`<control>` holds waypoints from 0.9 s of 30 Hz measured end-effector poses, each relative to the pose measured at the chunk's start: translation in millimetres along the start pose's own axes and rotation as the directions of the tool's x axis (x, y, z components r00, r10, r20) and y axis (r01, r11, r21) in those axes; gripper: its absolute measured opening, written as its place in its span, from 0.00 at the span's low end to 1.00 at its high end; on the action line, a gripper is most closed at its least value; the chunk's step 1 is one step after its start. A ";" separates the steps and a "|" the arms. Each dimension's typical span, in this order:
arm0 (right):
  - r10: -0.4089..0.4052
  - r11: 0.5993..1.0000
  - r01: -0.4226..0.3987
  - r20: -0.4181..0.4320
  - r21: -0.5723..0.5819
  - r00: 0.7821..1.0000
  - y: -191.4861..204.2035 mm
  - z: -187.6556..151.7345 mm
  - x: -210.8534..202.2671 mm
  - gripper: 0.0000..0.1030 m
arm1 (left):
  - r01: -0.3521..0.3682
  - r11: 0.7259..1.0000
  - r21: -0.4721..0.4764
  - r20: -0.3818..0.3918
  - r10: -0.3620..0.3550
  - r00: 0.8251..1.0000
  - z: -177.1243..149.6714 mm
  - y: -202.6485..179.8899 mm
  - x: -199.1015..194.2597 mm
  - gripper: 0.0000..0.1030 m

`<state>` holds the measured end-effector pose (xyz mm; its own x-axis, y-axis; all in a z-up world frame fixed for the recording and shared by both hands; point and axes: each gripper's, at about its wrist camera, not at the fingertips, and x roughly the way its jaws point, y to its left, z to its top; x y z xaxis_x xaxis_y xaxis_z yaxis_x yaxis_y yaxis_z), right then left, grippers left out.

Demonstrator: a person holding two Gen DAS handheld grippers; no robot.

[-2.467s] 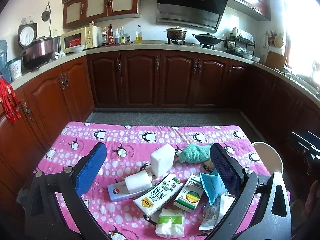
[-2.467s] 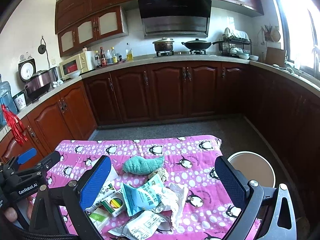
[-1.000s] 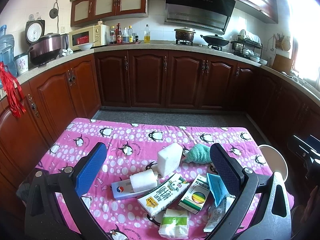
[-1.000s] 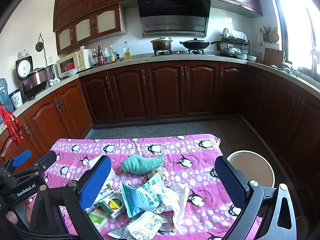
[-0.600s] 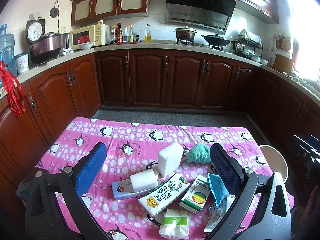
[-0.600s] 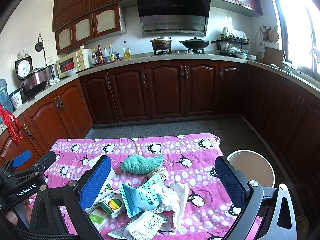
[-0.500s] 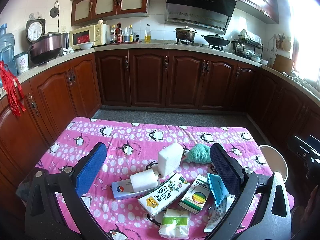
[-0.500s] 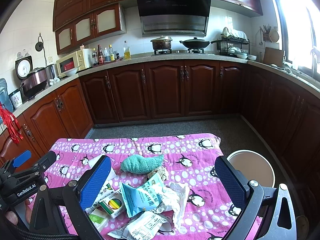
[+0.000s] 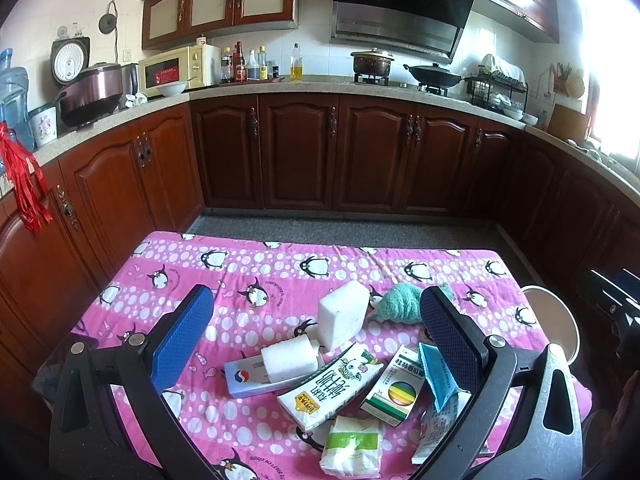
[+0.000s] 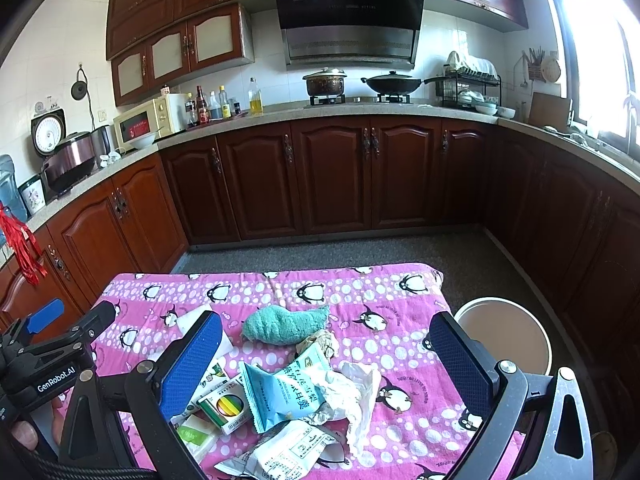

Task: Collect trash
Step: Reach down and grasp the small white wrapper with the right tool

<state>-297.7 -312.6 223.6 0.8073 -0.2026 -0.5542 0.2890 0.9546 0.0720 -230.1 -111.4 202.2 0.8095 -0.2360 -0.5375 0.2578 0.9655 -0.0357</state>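
Pinching the blue wrapper [image 10: 280, 394] mid-body suits you — light, crinkly, slippery; both grippers' jaws gape wide, empty.

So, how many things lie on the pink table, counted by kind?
Boxes and cartons: 3
Plastic wrappers: 2
Crumpled papers: 2
Tissue pack: 1
Paper roll: 1
White foam block: 1
Teal cloth: 1
Total visible: 11

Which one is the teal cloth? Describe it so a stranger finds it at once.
Start at the pink penguin tablecloth. Behind the litter pile sits the teal cloth, a fuzzy rolled bundle beside a crumpled brown wrapper. It is the only soft, knitted thing there; everything near it is paper, foil or carton.
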 end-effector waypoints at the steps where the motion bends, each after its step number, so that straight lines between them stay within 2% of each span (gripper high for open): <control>1: 0.001 1.000 -0.001 -0.003 -0.001 1.000 -1.0 0.2 0.8 1.00 | -0.001 1.000 -0.003 -0.004 0.001 1.000 -0.2 -0.9 2.9 1.00; 13: 0.009 1.000 -0.010 -0.036 -0.018 0.999 -1.1 -3.0 7.3 1.00 | -0.001 1.000 -0.007 -0.033 0.001 0.999 -2.8 -1.9 11.7 1.00; 19: 0.050 0.996 -0.058 -0.113 -0.068 0.992 -6.2 -3.7 16.7 1.00 | 0.006 1.000 0.003 -0.063 -0.005 0.998 -5.7 -3.6 19.1 1.00; 23: 0.116 0.989 -0.133 -0.207 -0.069 0.971 -20.9 -8.8 25.2 1.00 | 0.013 1.000 0.021 -0.091 -0.011 0.996 -11.4 -6.9 25.9 1.00; 26: 0.157 0.978 -0.189 -0.296 -0.084 0.942 -31.2 -20.3 29.8 1.00 | 0.015 0.999 0.029 -0.113 -0.012 0.993 -15.7 -9.0 32.9 1.00; 27: 0.179 0.969 -0.225 -0.332 -0.104 0.926 -33.6 -27.2 29.9 0.99 | 0.015 0.999 0.030 -0.119 -0.011 0.993 -16.5 -9.2 34.8 1.00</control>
<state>-297.2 -344.8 182.1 0.6287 0.0557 -0.7757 0.0451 0.9931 0.1078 -213.0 -126.7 170.0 0.7381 -0.2321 -0.6335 0.2856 0.9582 -0.0183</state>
